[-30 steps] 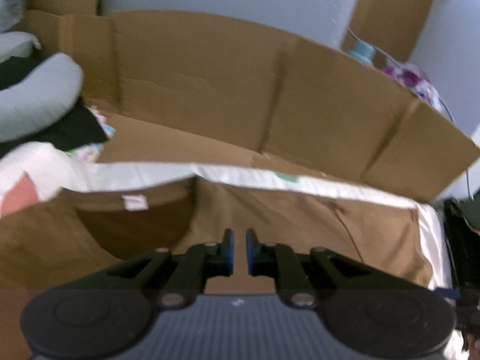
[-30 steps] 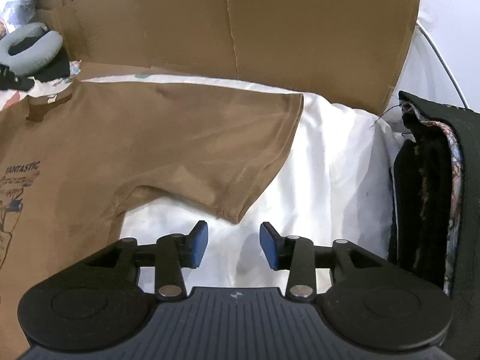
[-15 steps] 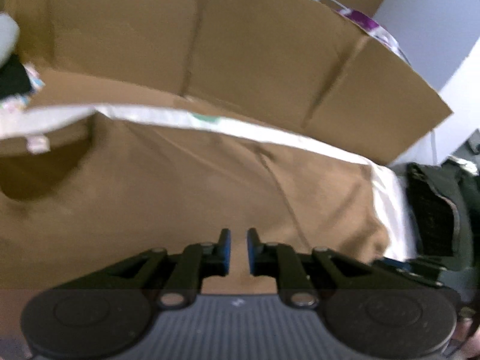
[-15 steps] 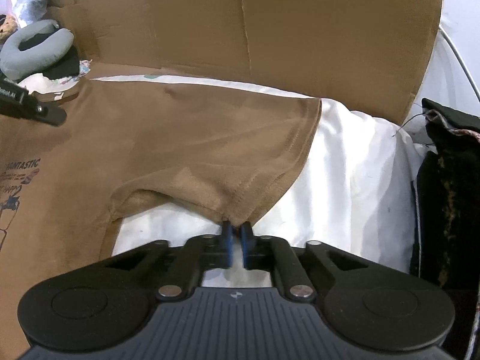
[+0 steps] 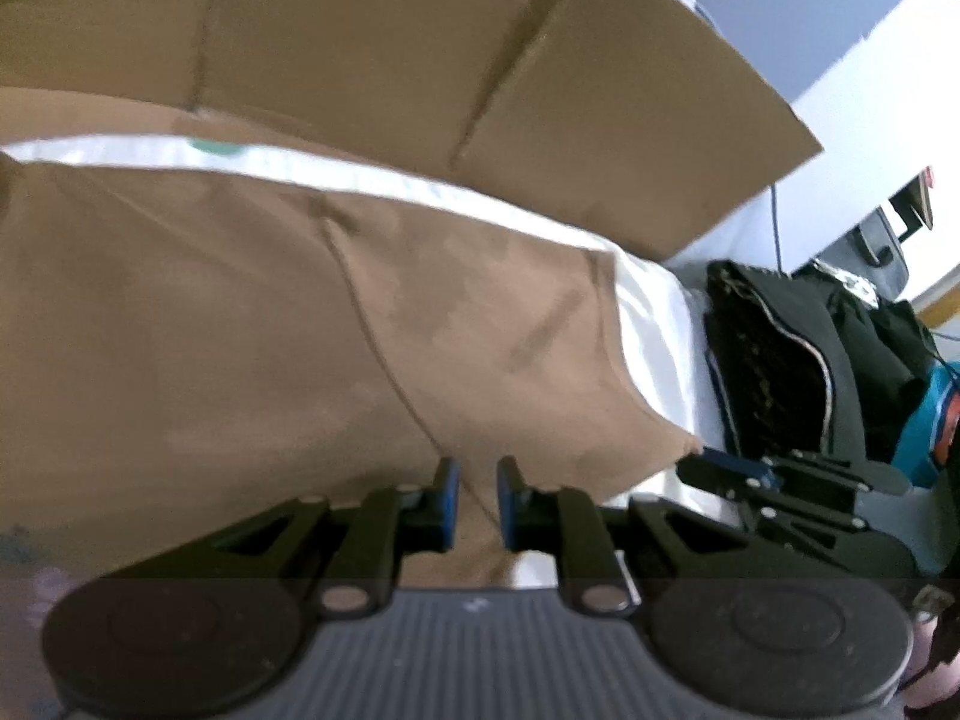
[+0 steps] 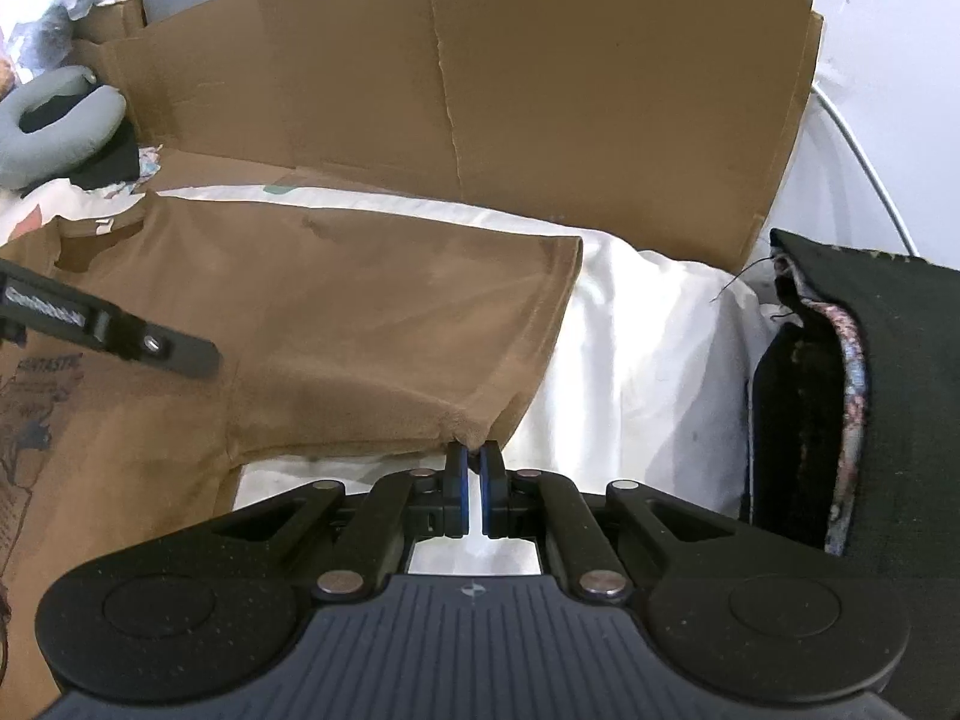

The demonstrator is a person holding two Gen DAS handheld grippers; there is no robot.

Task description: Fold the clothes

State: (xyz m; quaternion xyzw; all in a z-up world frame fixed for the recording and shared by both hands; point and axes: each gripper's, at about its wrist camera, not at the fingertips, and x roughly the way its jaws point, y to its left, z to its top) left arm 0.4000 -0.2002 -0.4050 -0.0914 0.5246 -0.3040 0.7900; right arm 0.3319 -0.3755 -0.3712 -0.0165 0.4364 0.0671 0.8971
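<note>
Left wrist view is kinda blurry: the brown t-shirt (image 5: 252,324) lies flat on the white sheet (image 5: 654,324), its sleeve running out toward the sheet's right edge, shoulder seam slanting down to the left gripper (image 5: 478,501), whose jaws hover slightly apart above the fabric with nothing pinched. Only this view catches the right gripper (image 5: 708,457) from the side, nipping the sleeve's corner. Right wrist view is sharper: right gripper (image 6: 474,468) pressed together on the sleeve hem corner, tenting it up. Here the collar opening, a dark chest print, the cardboard wall (image 6: 480,90) along the far edge and a grey neck pillow (image 6: 54,132) show up.
</note>
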